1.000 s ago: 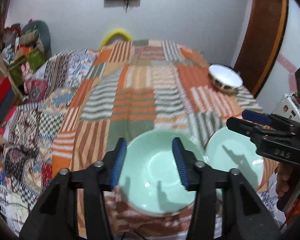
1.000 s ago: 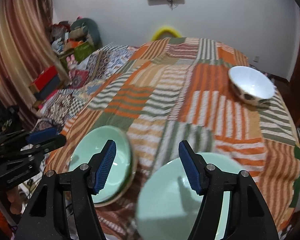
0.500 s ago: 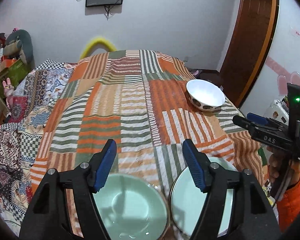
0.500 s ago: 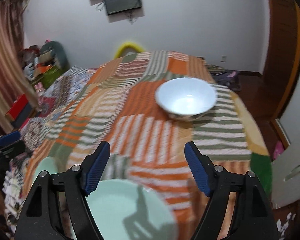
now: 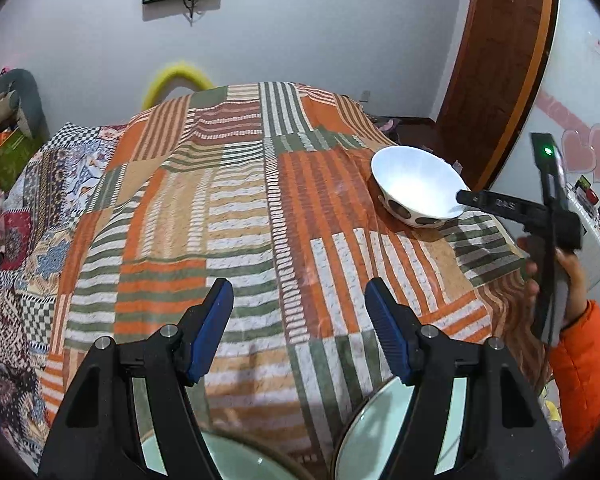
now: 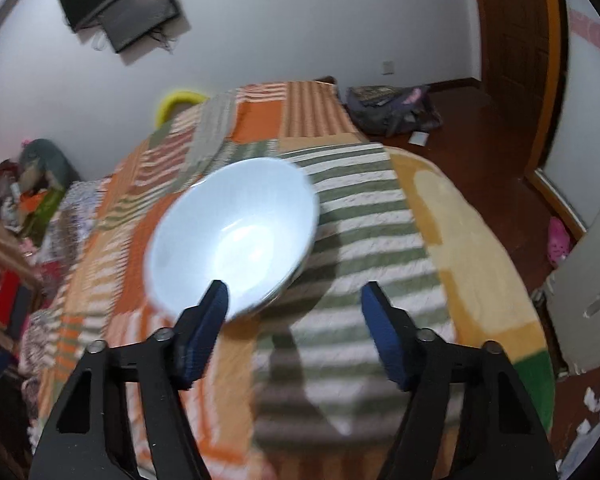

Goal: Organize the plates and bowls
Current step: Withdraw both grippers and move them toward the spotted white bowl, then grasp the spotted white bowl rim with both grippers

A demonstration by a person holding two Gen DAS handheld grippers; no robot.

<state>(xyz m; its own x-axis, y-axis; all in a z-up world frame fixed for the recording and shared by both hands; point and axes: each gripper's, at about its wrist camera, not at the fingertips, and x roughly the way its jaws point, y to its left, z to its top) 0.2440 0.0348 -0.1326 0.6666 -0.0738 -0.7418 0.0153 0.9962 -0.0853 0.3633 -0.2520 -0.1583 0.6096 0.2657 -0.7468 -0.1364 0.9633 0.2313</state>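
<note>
Both grippers hold nothing, fingers spread wide: the left gripper (image 5: 299, 322) hovers over the striped bedspread (image 5: 240, 216), the right gripper (image 6: 294, 318) near the white bowl (image 6: 232, 236), mid-frame; two green bowls (image 5: 364, 440) lie at the bottom edge

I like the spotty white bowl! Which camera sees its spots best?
The left wrist view: the white bowl is sharp there, with dark spots on its side. The right wrist view shows it bigger but blurred, only its inside.

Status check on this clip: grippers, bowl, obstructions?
Left gripper open, empty. Right gripper open, closing on white bowl. Bowl upright on patchwork cloth. Path unobstructed.
</note>
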